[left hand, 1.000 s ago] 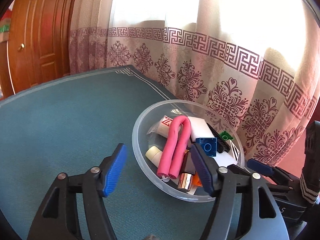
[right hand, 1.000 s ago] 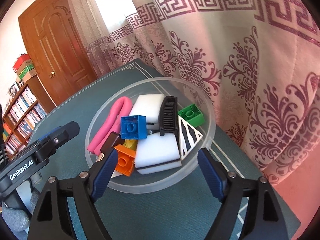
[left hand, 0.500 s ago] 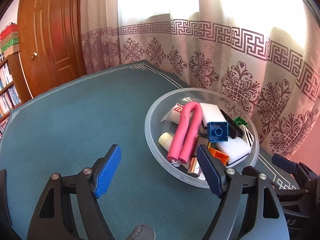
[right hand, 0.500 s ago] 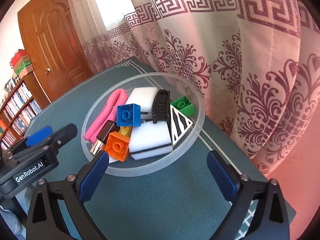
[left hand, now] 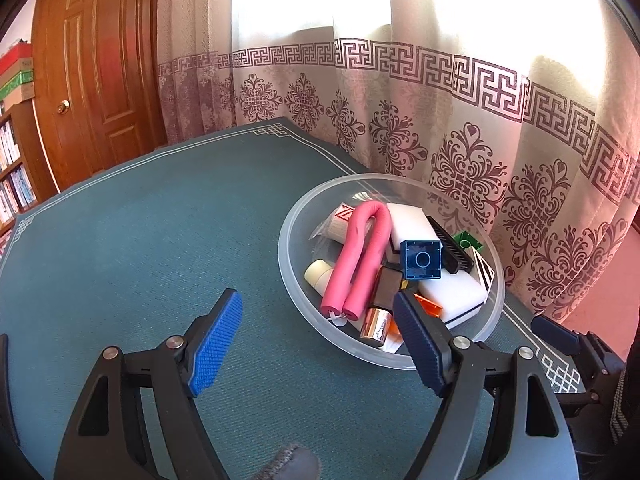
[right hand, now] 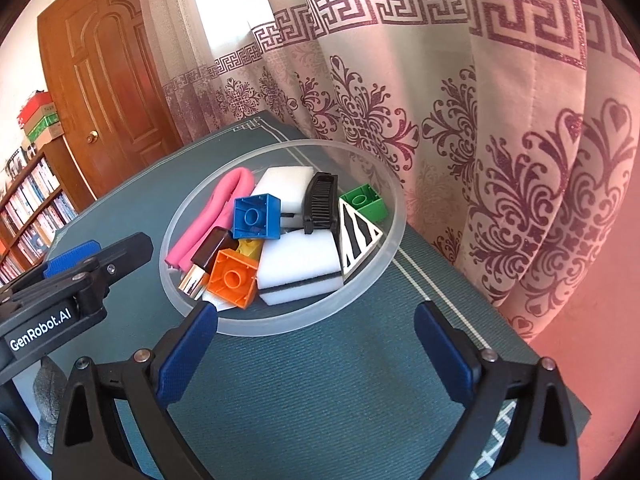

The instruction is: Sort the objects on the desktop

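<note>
right wrist alone shows the yellow brick (right hand: pixel 249 249) in the bowl (right hand: pixel 280 326); both tools gape empty.

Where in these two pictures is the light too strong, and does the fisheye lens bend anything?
Left wrist view: the window behind the curtain is blown out to white, and the table edge curves strongly. Right wrist view: a pink haze washes the lower right, over the curtain; the bowl and its contents stay sharp. Both views darken at the corners.
</note>
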`<move>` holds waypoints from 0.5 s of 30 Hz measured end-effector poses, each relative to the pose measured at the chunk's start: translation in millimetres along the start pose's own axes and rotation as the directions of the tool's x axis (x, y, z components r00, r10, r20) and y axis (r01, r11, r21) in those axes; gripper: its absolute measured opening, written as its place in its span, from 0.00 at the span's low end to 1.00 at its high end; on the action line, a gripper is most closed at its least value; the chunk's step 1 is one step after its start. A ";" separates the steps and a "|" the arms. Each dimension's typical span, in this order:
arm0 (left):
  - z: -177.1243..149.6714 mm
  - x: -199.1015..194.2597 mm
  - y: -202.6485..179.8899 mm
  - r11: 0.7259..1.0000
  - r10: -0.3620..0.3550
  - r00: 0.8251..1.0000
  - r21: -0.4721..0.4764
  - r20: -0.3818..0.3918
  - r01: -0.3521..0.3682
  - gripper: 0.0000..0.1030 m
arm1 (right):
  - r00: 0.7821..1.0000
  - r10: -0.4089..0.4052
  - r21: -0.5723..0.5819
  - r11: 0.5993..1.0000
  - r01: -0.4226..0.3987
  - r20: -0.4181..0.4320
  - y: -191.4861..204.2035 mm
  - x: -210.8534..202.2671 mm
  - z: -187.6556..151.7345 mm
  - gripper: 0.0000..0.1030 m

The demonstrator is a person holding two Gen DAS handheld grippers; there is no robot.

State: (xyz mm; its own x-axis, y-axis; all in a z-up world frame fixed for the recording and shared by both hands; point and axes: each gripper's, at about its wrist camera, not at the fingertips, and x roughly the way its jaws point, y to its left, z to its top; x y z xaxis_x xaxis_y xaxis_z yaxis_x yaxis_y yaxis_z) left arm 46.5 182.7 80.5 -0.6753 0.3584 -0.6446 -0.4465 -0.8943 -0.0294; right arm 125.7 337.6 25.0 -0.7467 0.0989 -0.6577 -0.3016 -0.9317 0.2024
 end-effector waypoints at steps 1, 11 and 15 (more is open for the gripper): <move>0.2 0.6 -0.1 1.000 -0.004 1.000 -0.001 -0.002 0.004 0.78 | 1.000 0.000 0.001 1.000 0.000 -0.002 -0.7 1.0 -0.1 0.97; -1.0 6.2 -5.3 1.000 -0.010 1.000 0.018 -0.014 0.010 0.78 | 1.000 -0.016 -0.007 1.000 0.016 -0.004 -1.4 4.0 -1.1 0.97; -1.3 5.5 -6.2 1.000 -0.016 1.000 0.025 -0.009 0.016 0.78 | 0.997 -0.063 -0.053 0.996 0.065 0.038 5.2 -0.7 -0.9 0.97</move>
State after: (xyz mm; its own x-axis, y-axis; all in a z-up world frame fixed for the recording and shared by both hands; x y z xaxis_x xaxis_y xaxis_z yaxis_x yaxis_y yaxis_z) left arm 46.4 189.9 76.2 -0.6627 0.3703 -0.6509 -0.4721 -0.8813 -0.0206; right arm 125.2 332.3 25.9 -0.7481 0.1702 -0.6414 -0.3175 -0.9405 0.1207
